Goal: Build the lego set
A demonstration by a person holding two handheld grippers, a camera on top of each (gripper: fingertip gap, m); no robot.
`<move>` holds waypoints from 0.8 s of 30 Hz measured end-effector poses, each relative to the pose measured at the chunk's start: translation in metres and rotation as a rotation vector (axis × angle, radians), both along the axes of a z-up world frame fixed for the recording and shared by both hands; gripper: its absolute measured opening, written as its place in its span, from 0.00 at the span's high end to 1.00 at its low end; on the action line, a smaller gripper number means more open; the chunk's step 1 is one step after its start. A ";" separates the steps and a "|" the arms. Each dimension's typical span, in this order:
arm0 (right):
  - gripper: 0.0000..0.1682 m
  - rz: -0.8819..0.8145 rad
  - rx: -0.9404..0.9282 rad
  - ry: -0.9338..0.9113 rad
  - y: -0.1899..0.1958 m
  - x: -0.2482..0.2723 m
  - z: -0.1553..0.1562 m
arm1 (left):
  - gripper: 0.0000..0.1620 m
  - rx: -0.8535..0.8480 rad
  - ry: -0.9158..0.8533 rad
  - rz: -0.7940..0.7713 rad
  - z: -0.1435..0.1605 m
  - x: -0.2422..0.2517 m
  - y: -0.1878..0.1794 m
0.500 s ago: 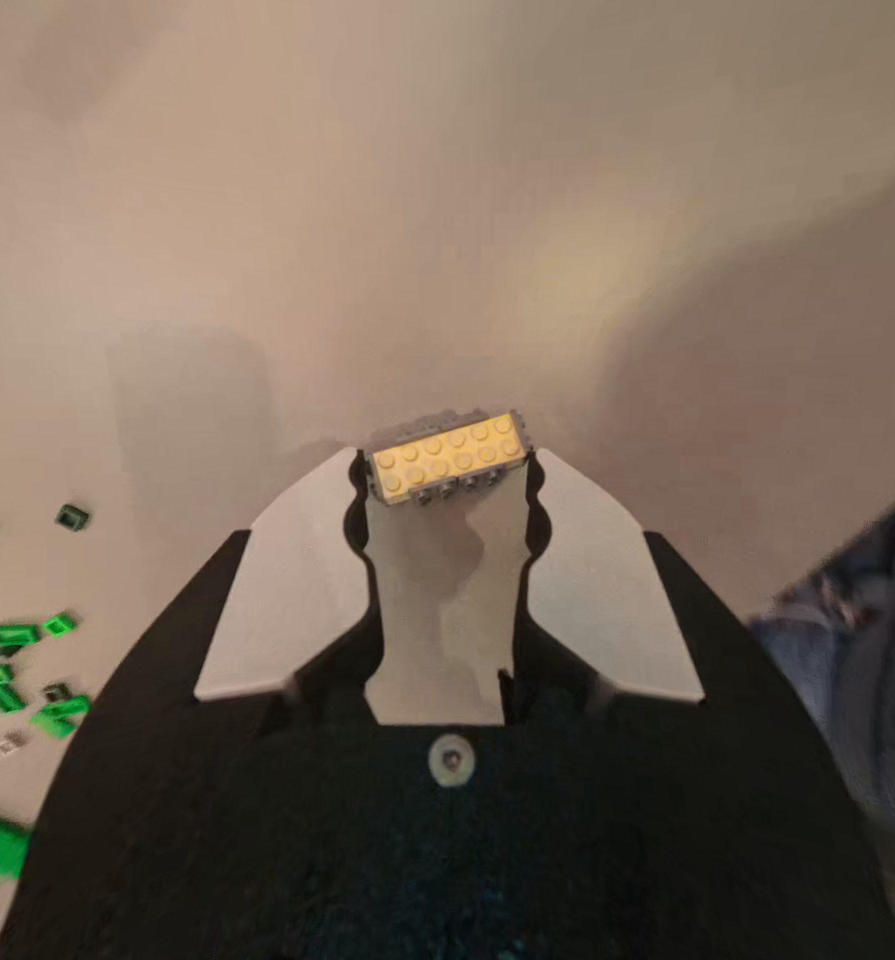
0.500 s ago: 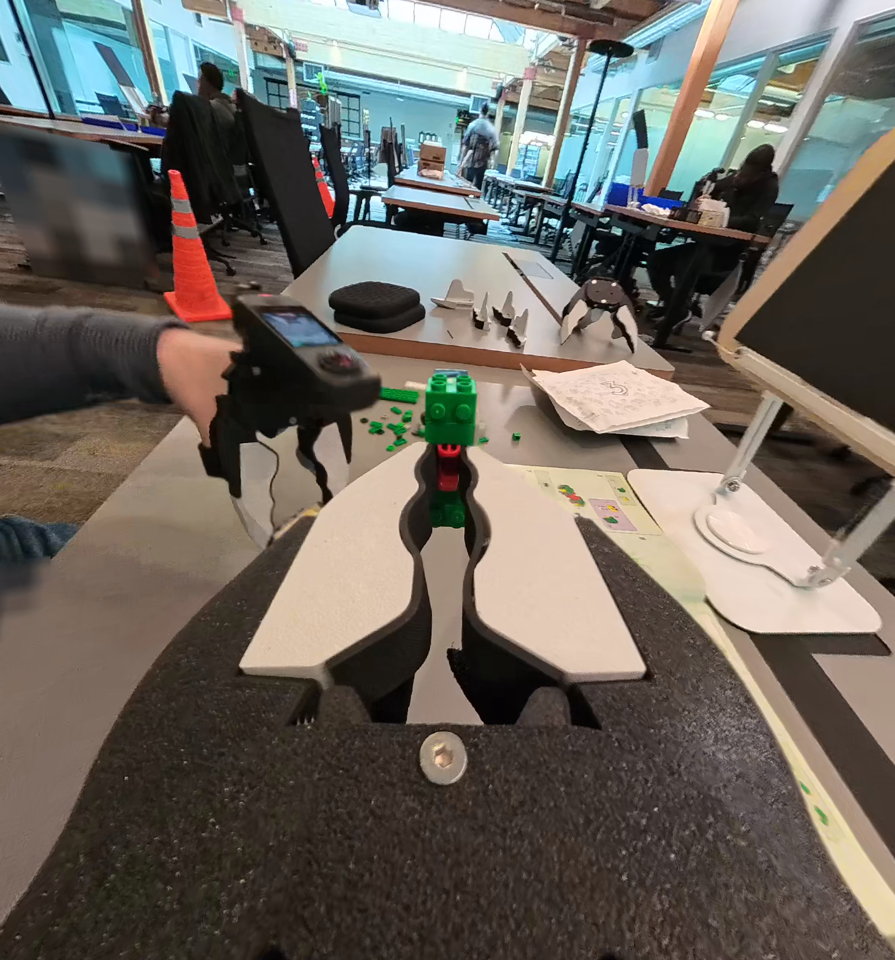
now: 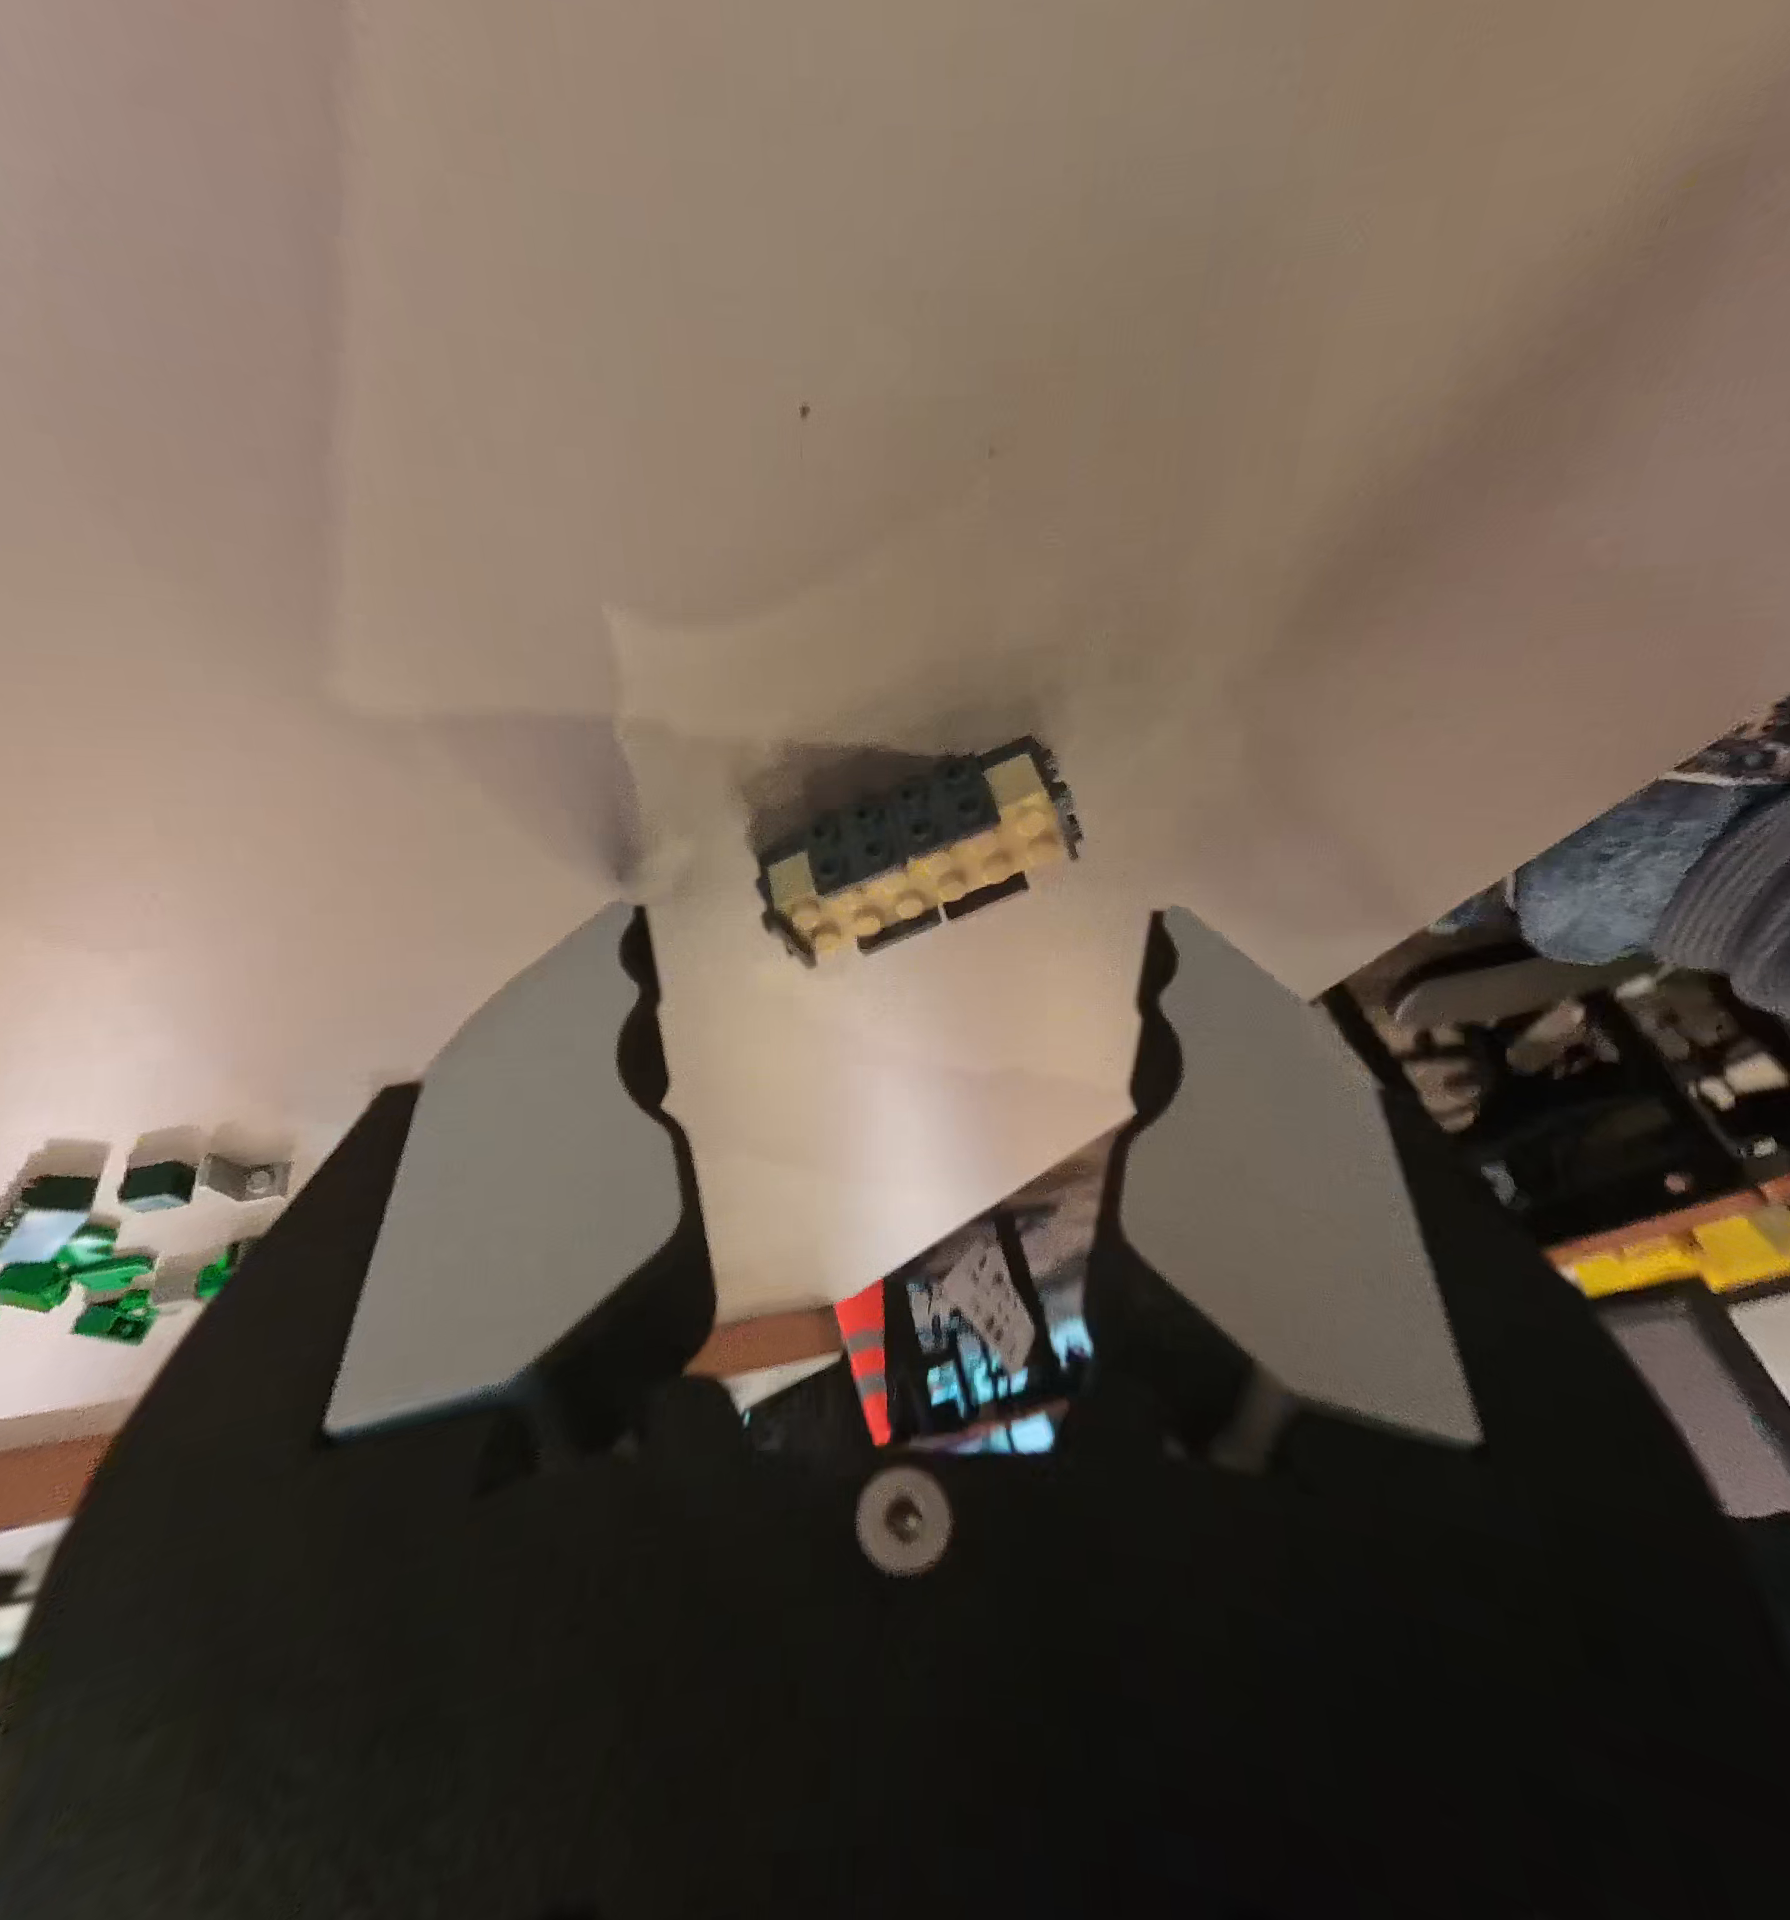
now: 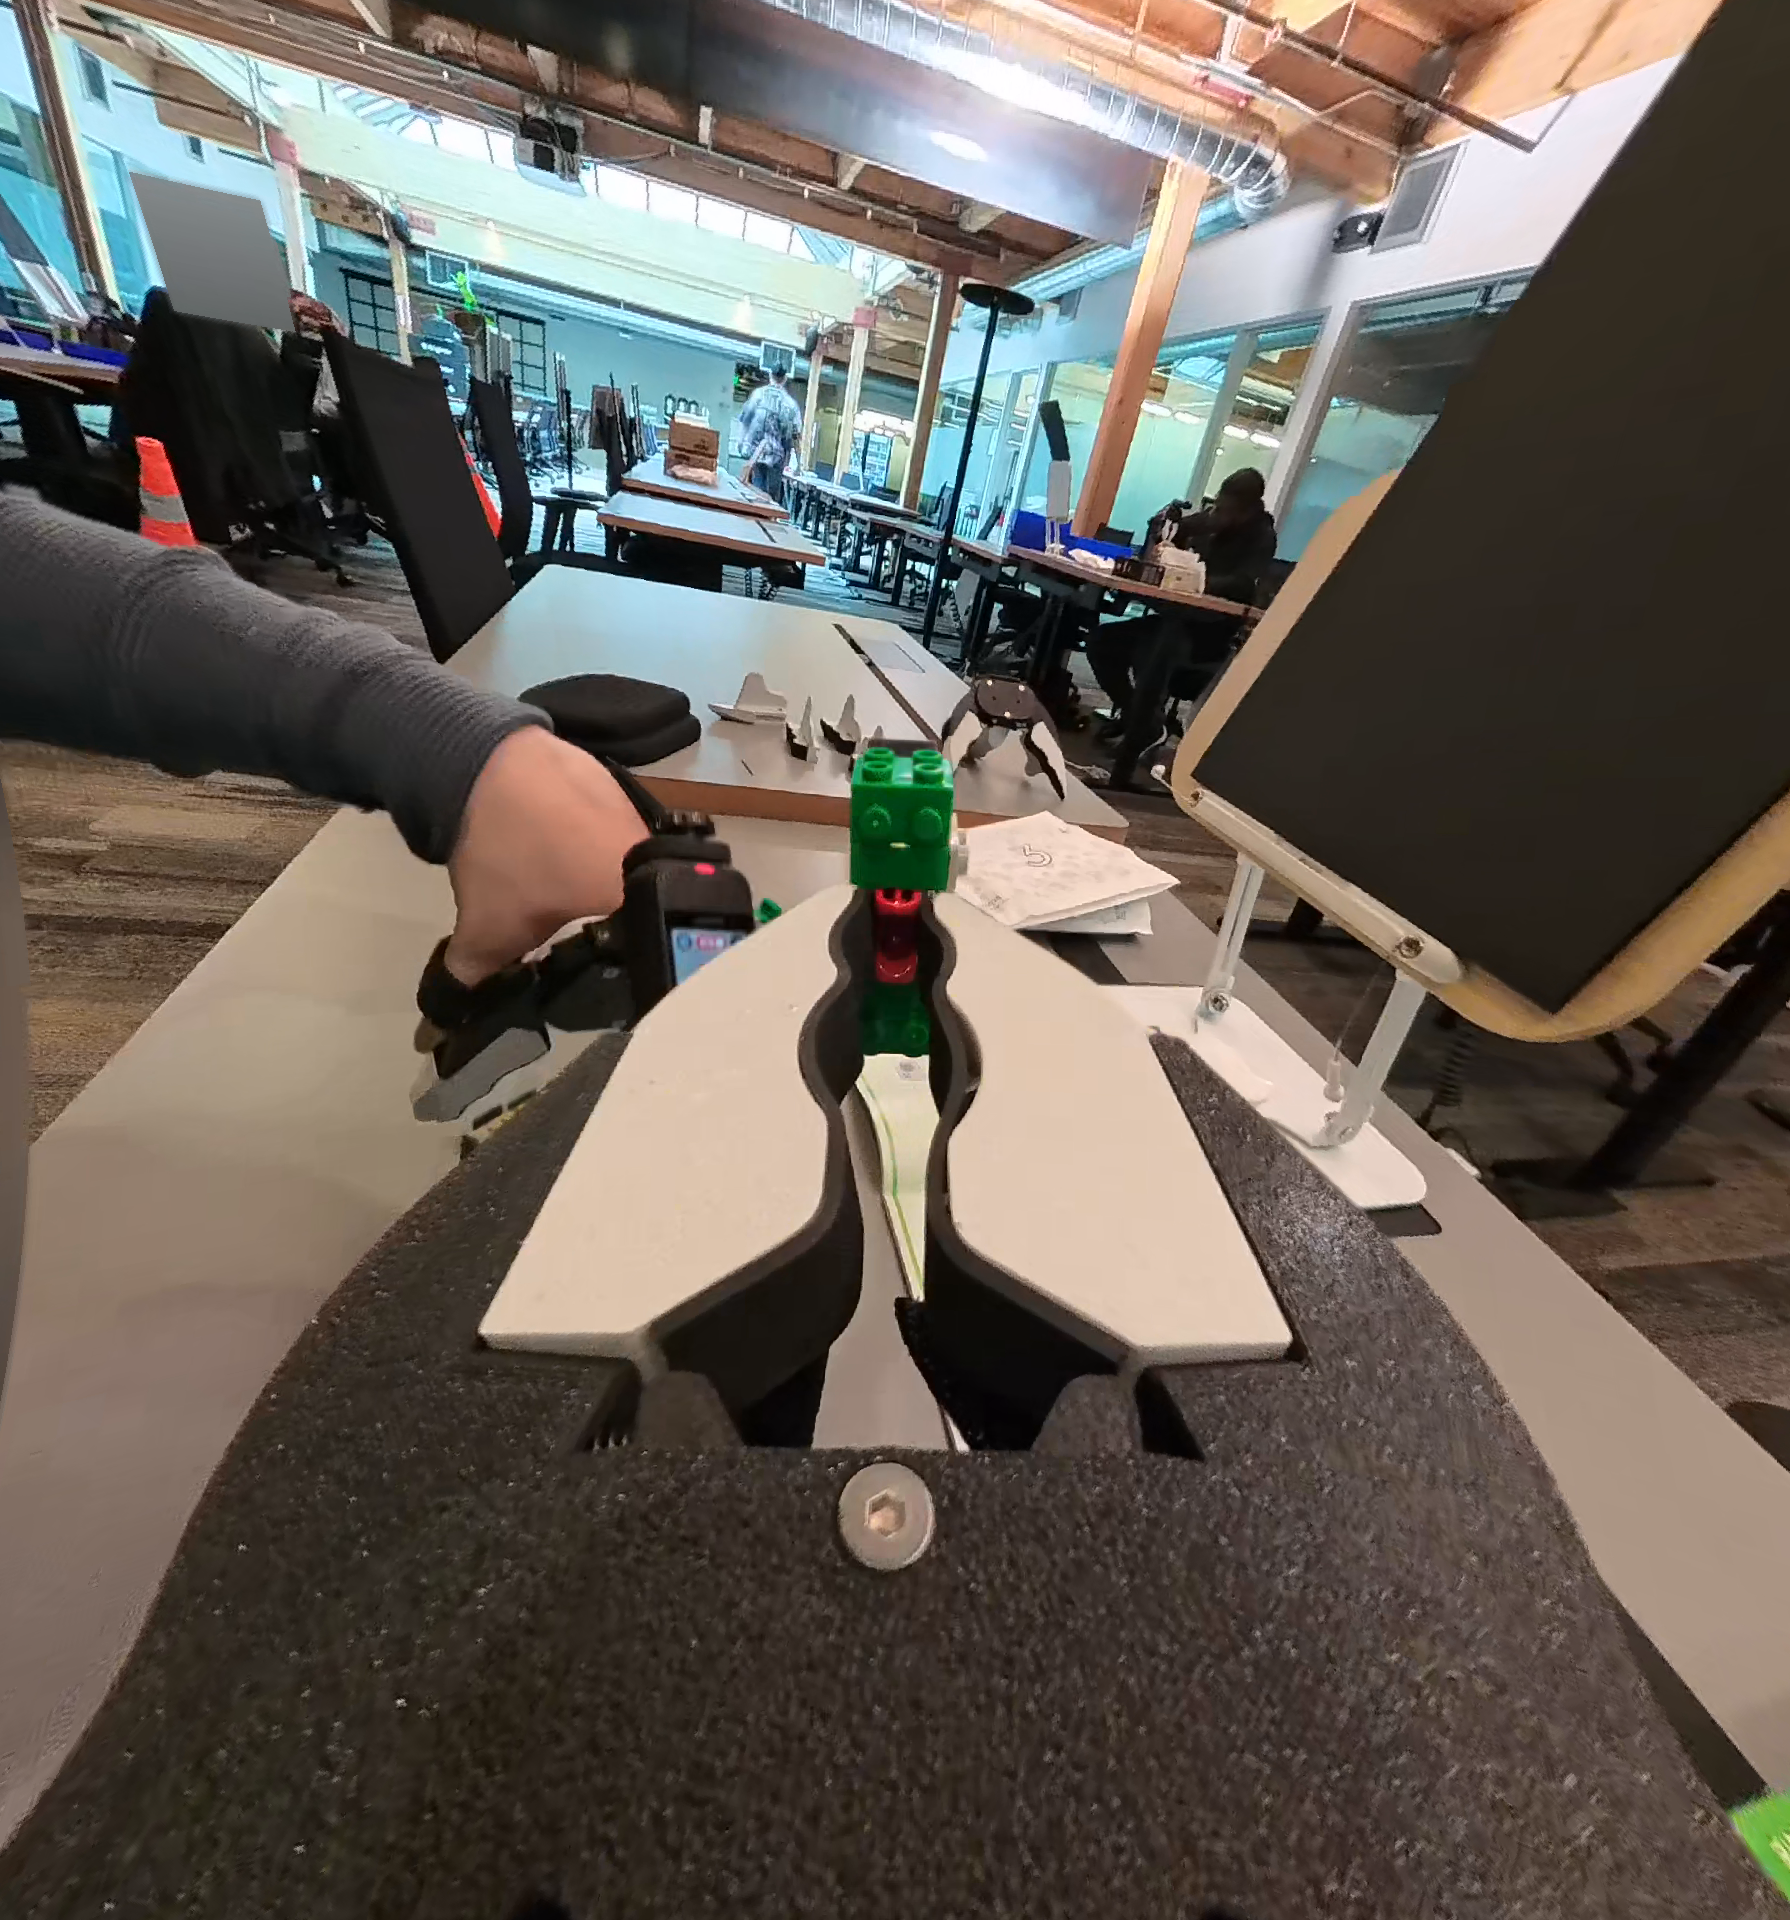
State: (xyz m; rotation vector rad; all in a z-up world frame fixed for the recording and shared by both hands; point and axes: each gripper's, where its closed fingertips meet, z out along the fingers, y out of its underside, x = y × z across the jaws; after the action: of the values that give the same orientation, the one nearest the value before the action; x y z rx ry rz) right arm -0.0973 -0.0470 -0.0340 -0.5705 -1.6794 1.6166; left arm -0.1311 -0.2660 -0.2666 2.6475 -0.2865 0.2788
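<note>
A tan and dark grey brick block (image 3: 917,852) lies on the pale table (image 3: 870,416), just beyond the tips of my left gripper (image 3: 901,920). That gripper is open and empty, with its jaws wide apart. My right gripper (image 4: 893,914) is shut on a green and red brick assembly (image 4: 901,826) and holds it upright above the table, its green head sticking out past the fingertips. In the right wrist view the left gripper (image 4: 475,1070), held by a hand (image 4: 527,852), is low over the table at the left.
Several loose green bricks (image 3: 39,1268) lie at the left. The table edge (image 3: 766,1340) runs under my left gripper. A tilted dark tablet (image 4: 1545,623) on a white stand (image 4: 1286,1091) stands at the right, with papers (image 4: 1057,868) behind it. A person's jeans (image 3: 1701,862) are at the right. One gripper's finger ends stand about 30 centimeters off the other's.
My left gripper has opened and let go of the tan block, which now lies on the table ahead of it. My right gripper still holds the green assembly and has tilted upward.
</note>
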 end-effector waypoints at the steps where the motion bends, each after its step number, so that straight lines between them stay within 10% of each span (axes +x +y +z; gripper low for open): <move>1: 0.96 0.004 0.001 0.001 -0.001 0.000 0.000 | 0.42 0.045 0.007 0.020 0.002 -0.001 0.001; 12: 0.96 0.026 0.006 -0.013 -0.006 -0.003 -0.005 | 0.44 1.119 0.188 0.421 0.030 0.003 0.004; 24: 0.96 0.071 0.044 -0.033 -0.023 -0.005 -0.011 | 0.54 1.159 0.273 0.502 -0.001 0.015 0.007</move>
State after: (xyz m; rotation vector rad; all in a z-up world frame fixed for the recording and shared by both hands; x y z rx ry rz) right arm -0.1026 -0.0699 -0.0454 -0.5242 -1.7729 1.6241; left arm -0.1164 -0.2590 -0.2671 3.8152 0.4778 -0.1803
